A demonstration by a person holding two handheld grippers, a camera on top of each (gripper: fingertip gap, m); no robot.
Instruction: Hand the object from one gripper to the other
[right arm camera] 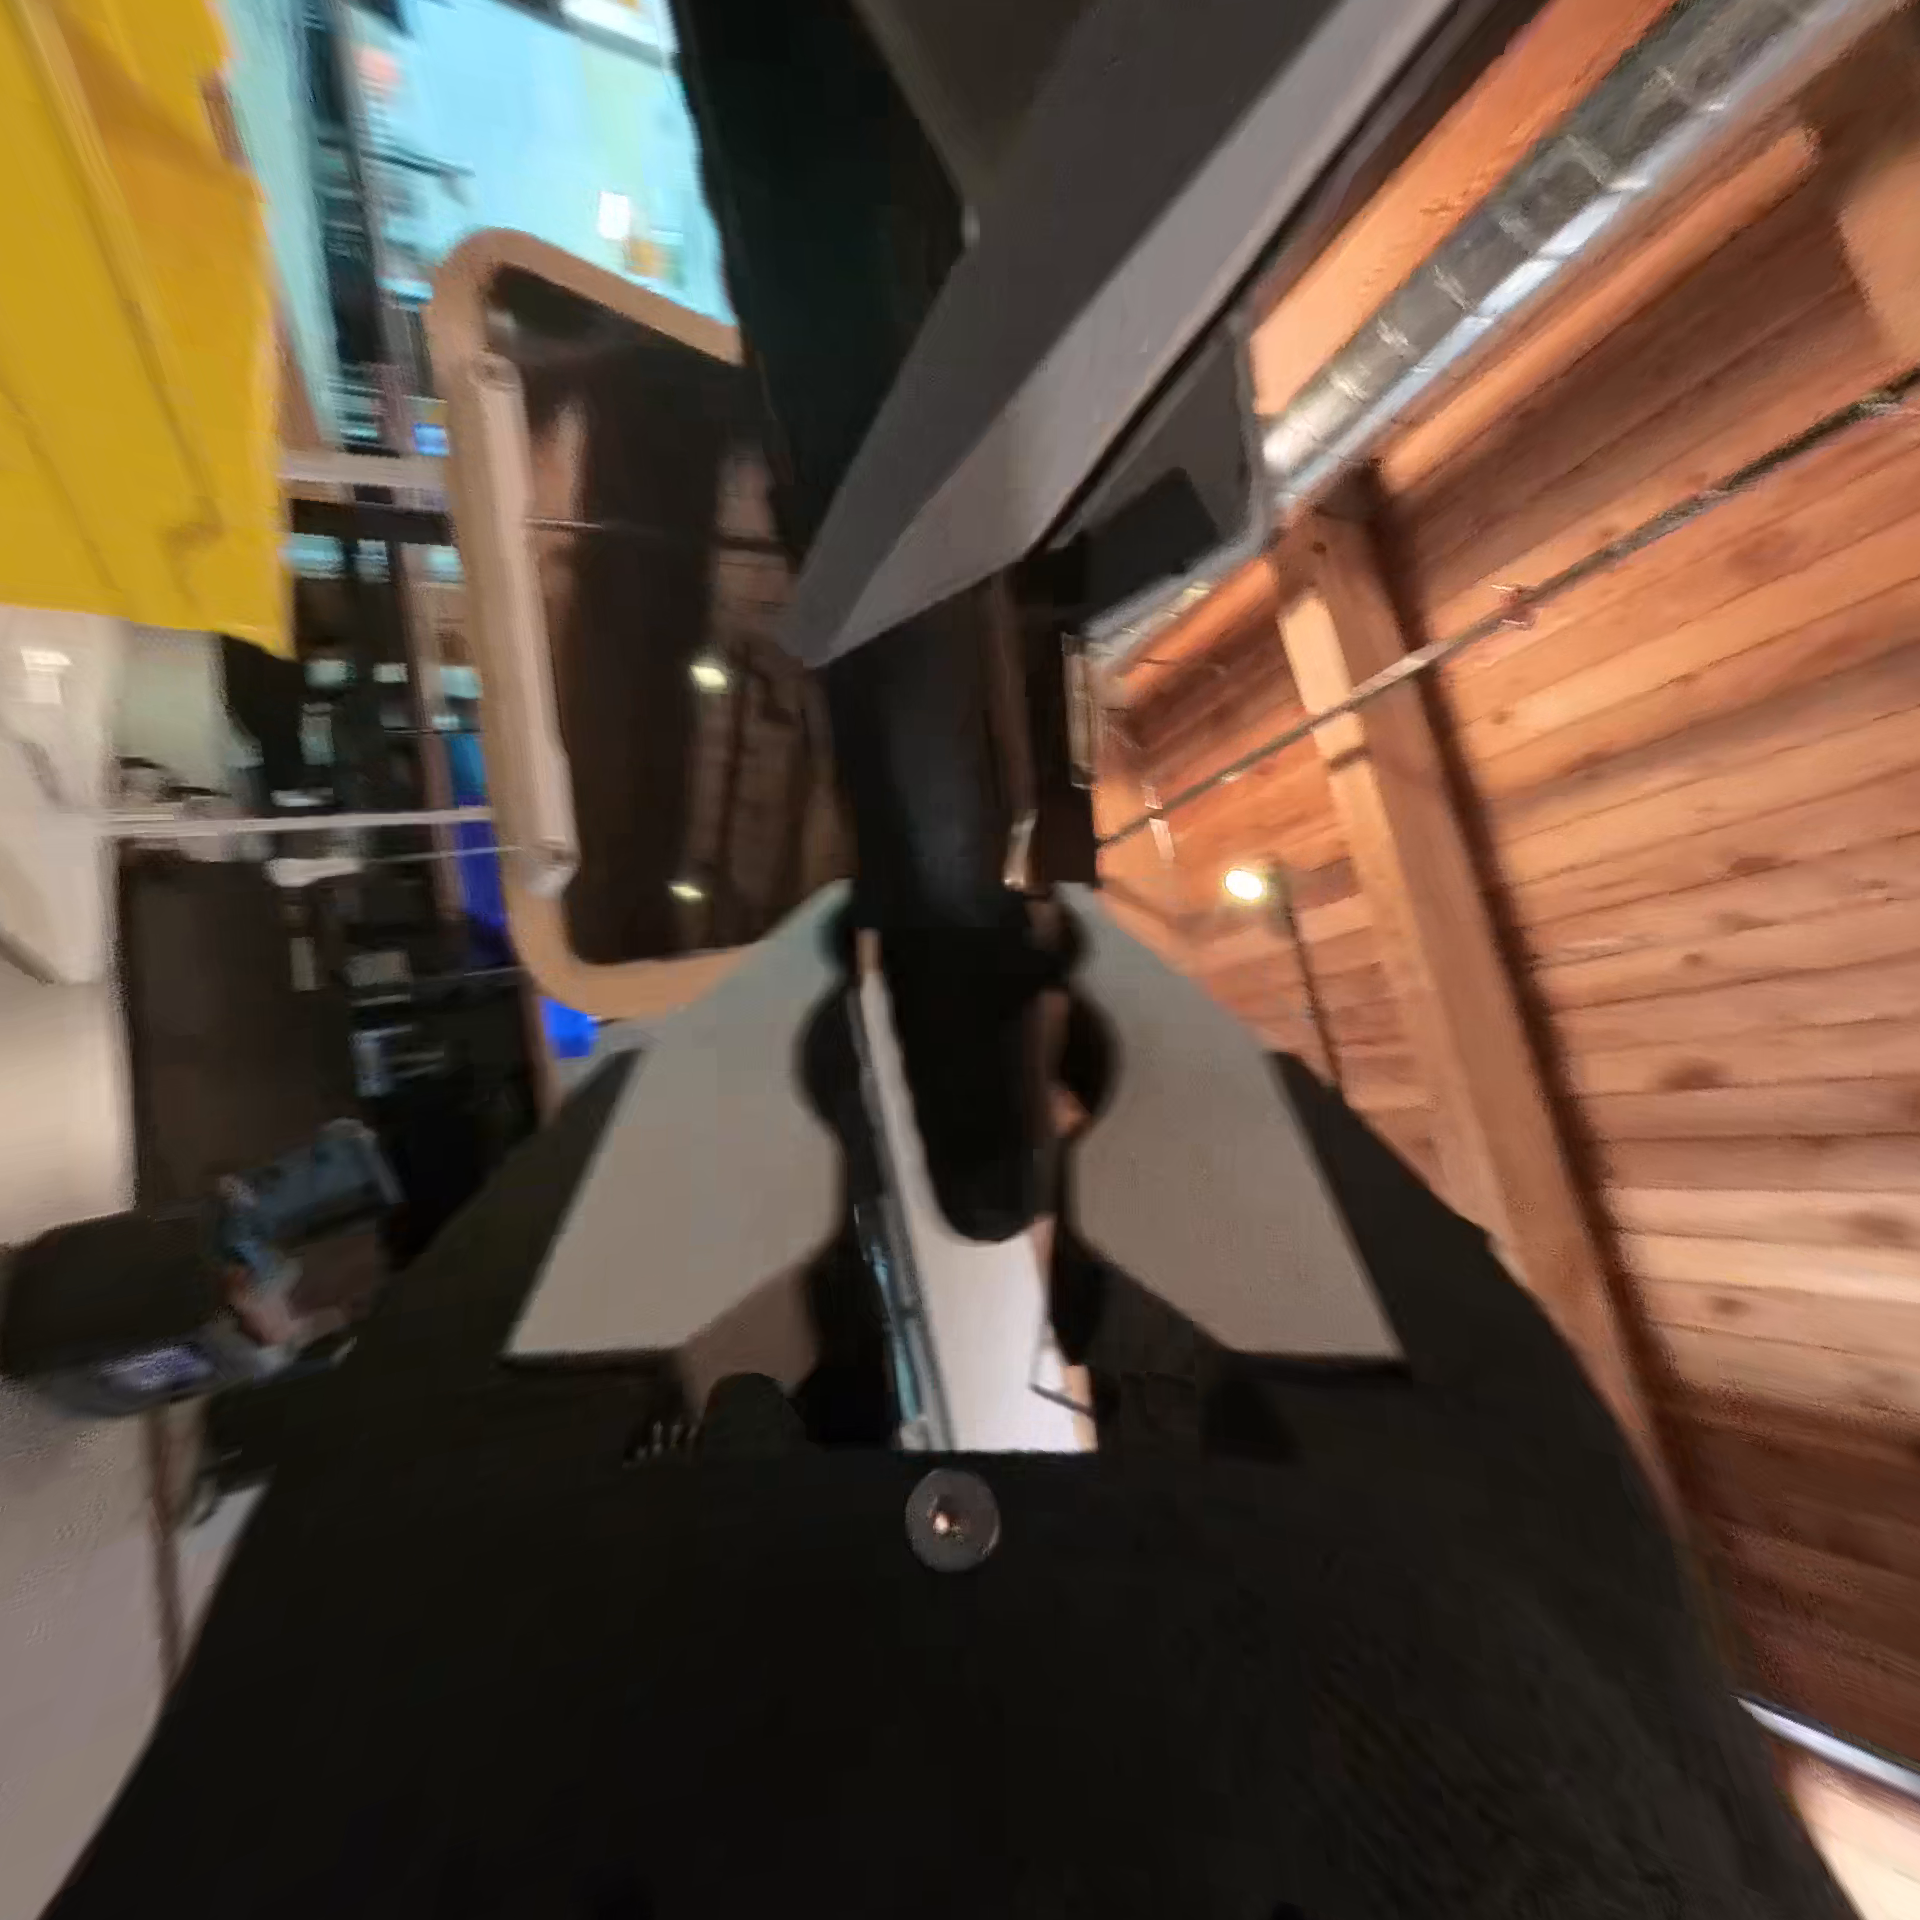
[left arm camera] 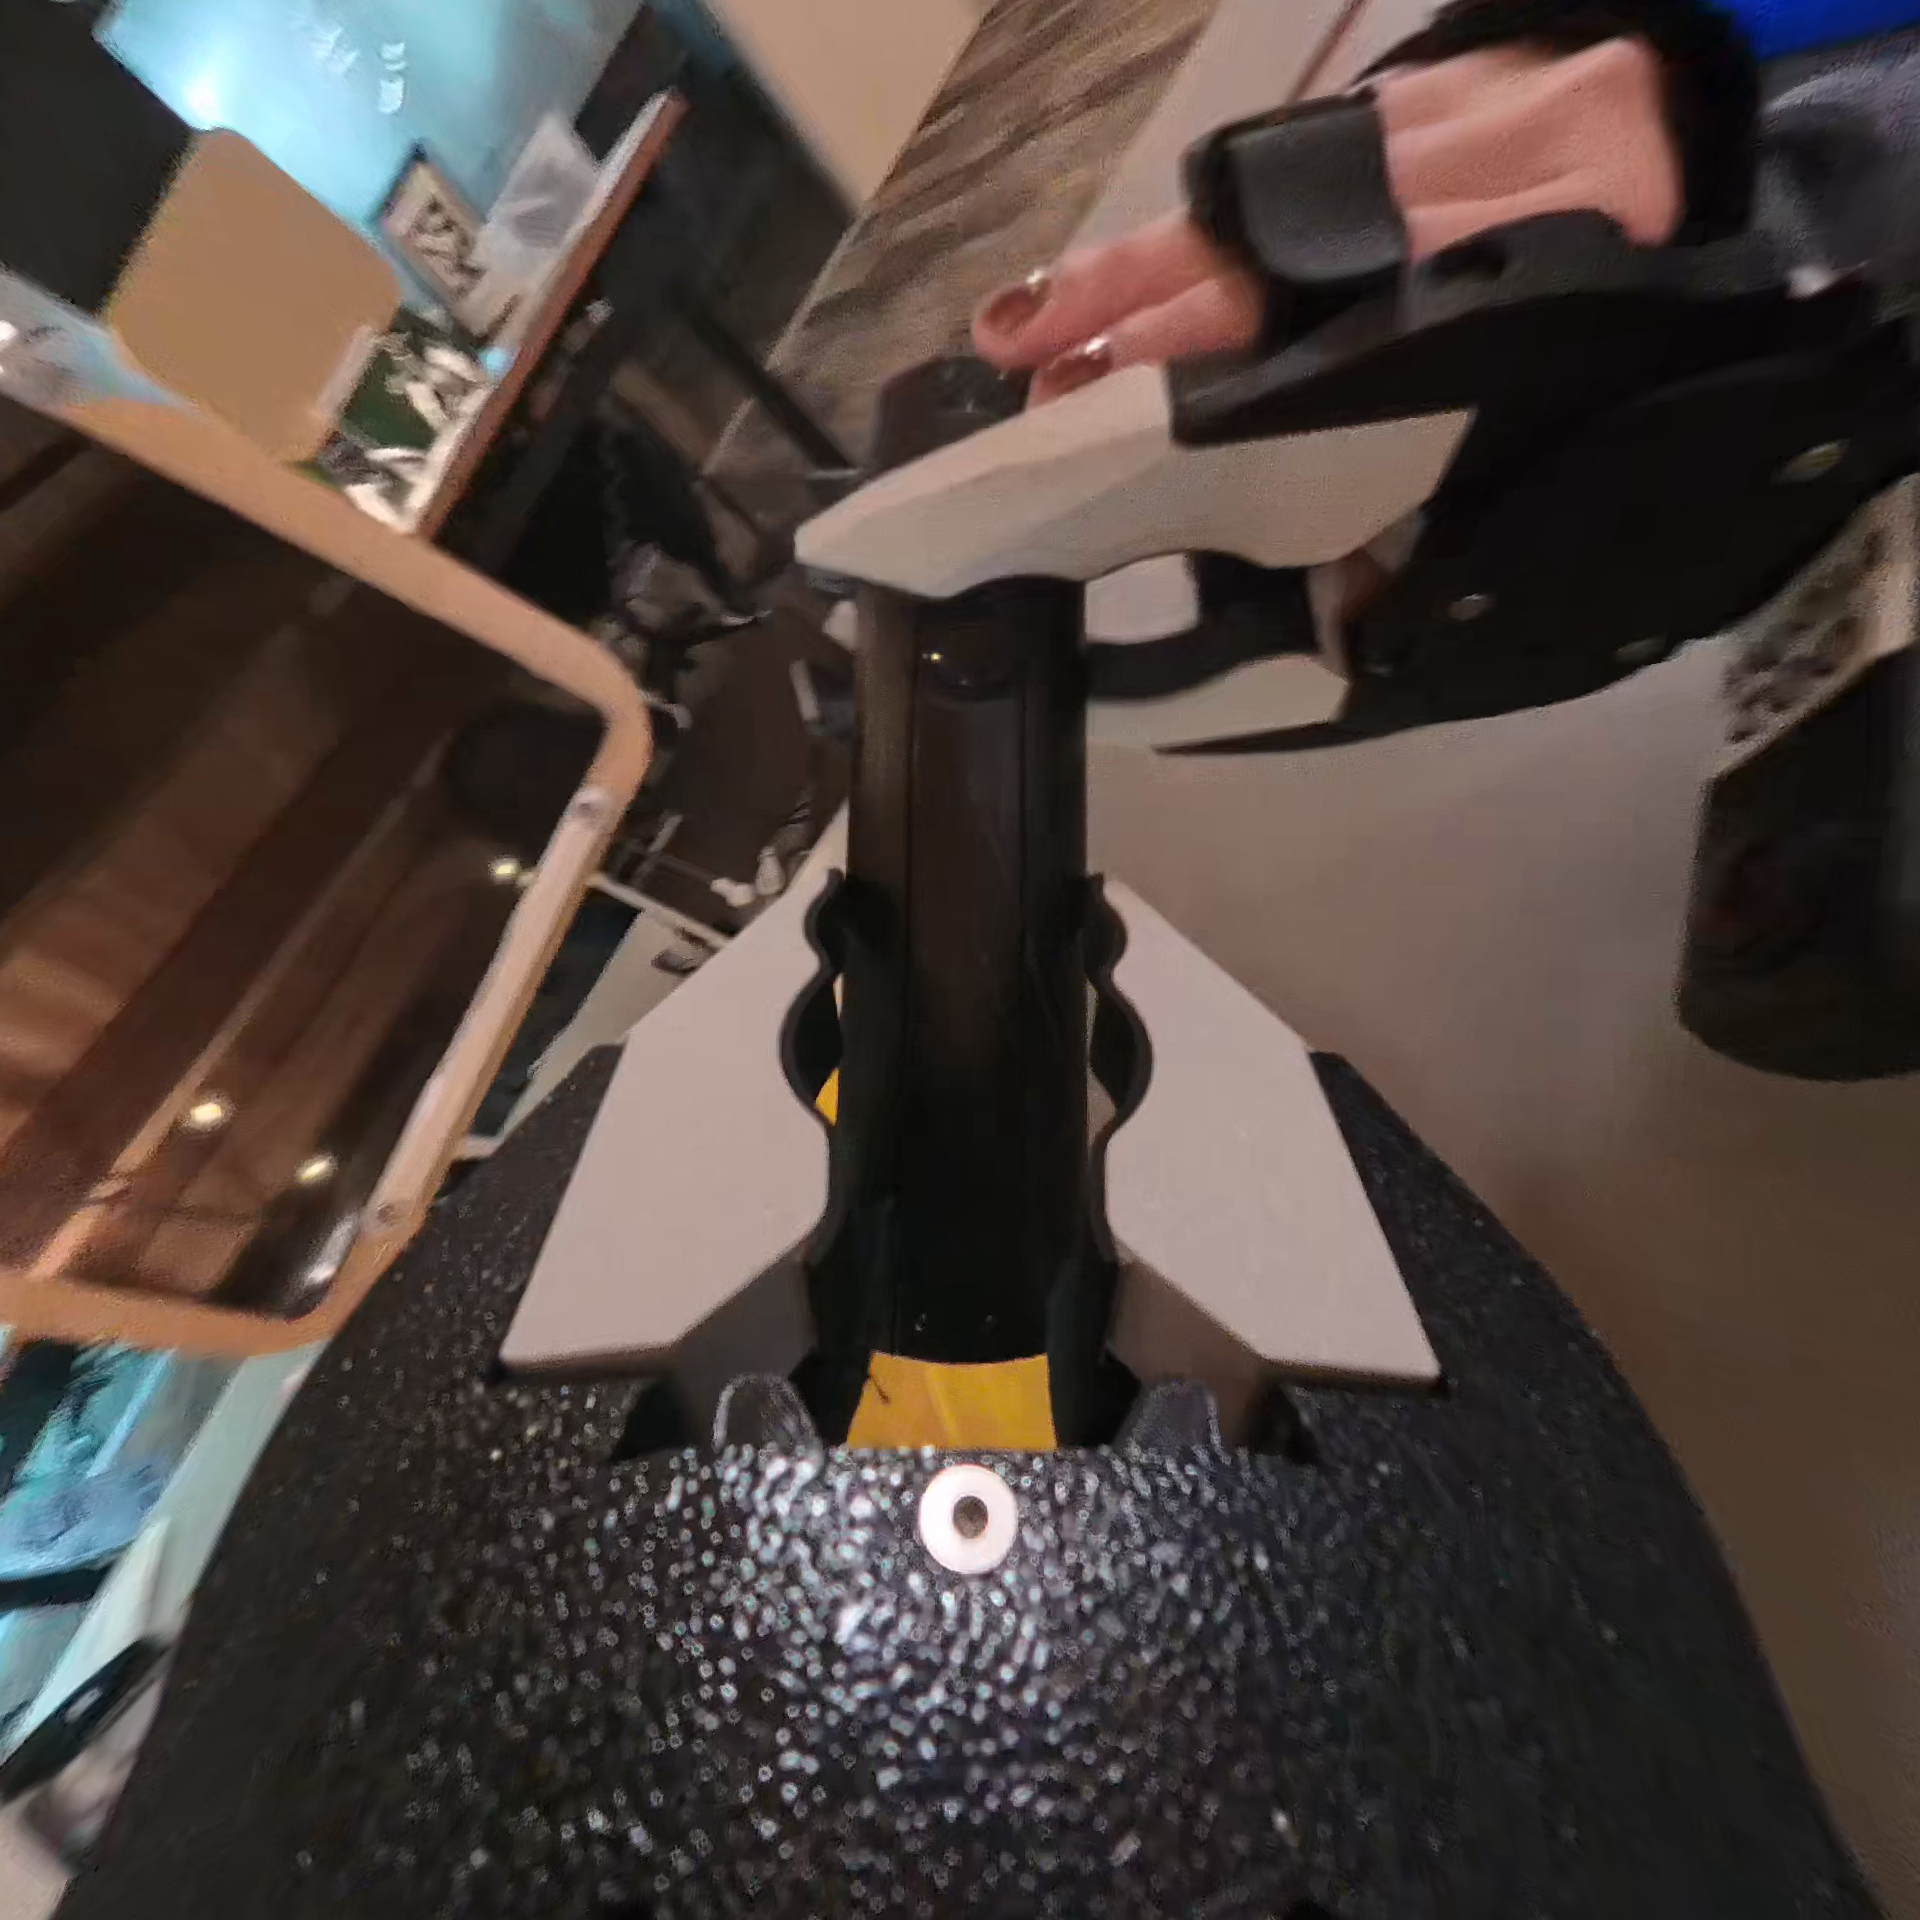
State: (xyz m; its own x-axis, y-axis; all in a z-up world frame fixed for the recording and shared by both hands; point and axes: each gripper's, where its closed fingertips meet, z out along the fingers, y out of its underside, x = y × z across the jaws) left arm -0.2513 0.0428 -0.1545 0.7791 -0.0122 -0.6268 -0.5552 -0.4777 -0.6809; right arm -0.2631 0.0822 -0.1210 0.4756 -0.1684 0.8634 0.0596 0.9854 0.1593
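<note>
Handover midway: left tongs [left arm camera: 961, 1049] at lower centre pinch a black tube [left arm camera: 971, 790]. Right tongs [right arm camera: 951, 1049] clamp its far end too; left release remains.

Black speckled claw [left arm camera: 961, 1039] – grey fingers [left arm camera: 1236, 1132], white screw

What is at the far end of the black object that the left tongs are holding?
The right tongs close around the far end of the black object; one grey finger lies across it. The tip beyond that finger is covered, so its shape cannot be seen.
</note>
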